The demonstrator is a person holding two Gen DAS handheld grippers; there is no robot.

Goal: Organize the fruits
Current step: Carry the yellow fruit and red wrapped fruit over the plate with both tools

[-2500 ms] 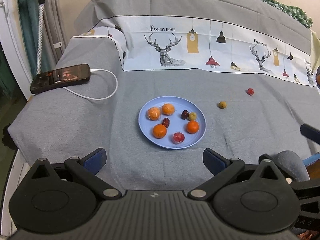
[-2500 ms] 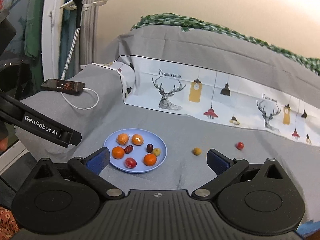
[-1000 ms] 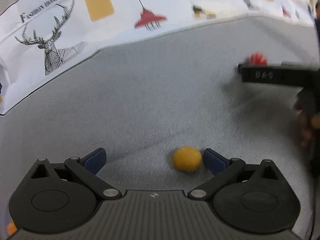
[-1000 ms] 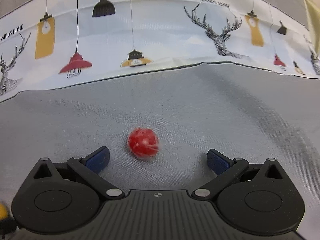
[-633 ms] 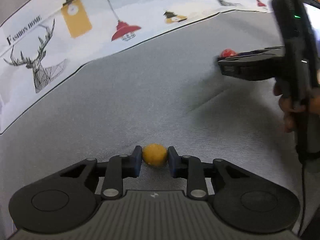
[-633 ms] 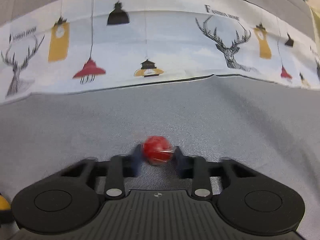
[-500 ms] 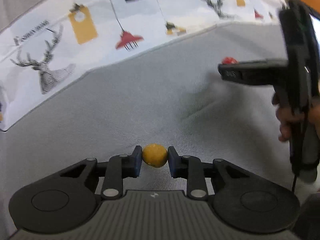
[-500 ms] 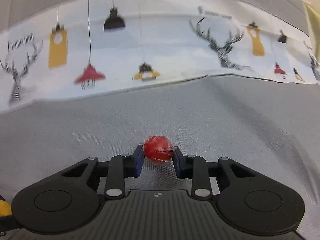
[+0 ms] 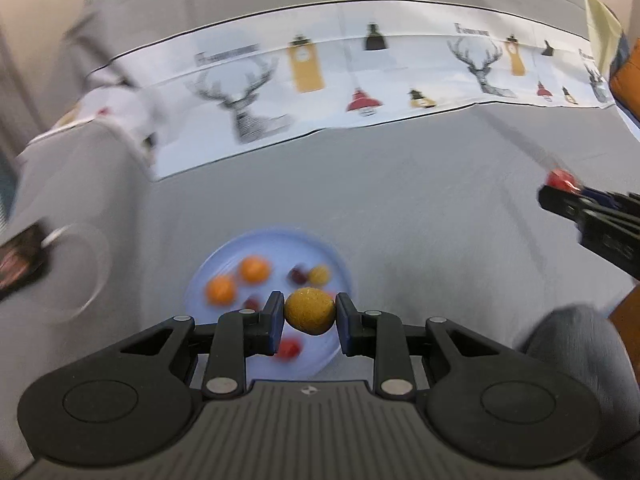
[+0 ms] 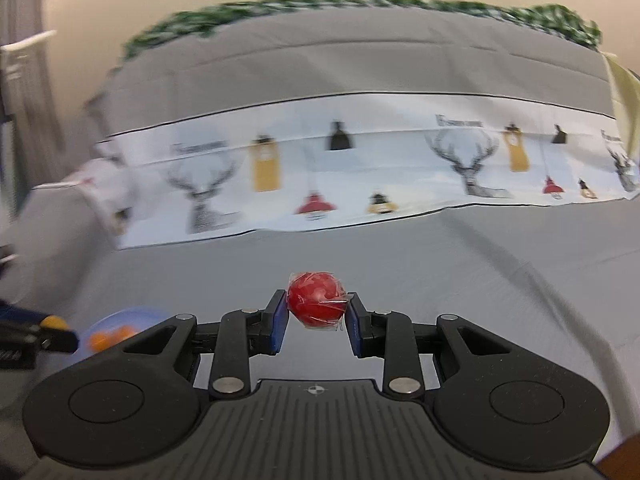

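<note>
Right in front of the left wrist camera, the left gripper [image 9: 310, 315] pinches a small yellow-brown fruit [image 9: 310, 316] between its two blue pads, one pad touching each side. Held up in the air, the fruit hangs above the near edge of the blue plate [image 9: 224, 258]. This plate sits on the gray bed cover [image 9: 420, 200]. On the plate are two orange fruits [image 9: 236, 280], a dark red fruit [image 9: 298, 276], a small yellow fruit [image 9: 319, 275] just beside it, and a red fruit [image 9: 289, 349] close to the near rim, partly hidden by the gripper. All of these look blurry. Far to the right of the plate, the right gripper [image 9: 560, 188] pokes in from the edge, with a red fruit [image 9: 560, 179] at its tip. To the left of the plate lies a dark phone [image 9: 18, 258] with a white cable [image 9: 86, 270] curling from it. Behind the plate runs a white cloth band [image 9: 360, 80] with deer and lamp pictures. From the right wrist camera, the right gripper [image 10: 317, 313] pinches the red fruit [image 10: 317, 300], which is wrapped in clear film, and both blue pads press on its sides. It is held up above the gray bed cover [image 10: 480, 280]. The blue plate [image 10: 120, 317] shows low down and far to the left of the red fruit, with orange fruits [image 10: 108, 336] on it. Just left of the plate, the left gripper [image 10: 48, 326] reaches in, with the yellow-brown fruit [image 10: 54, 322] at its tip.
</note>
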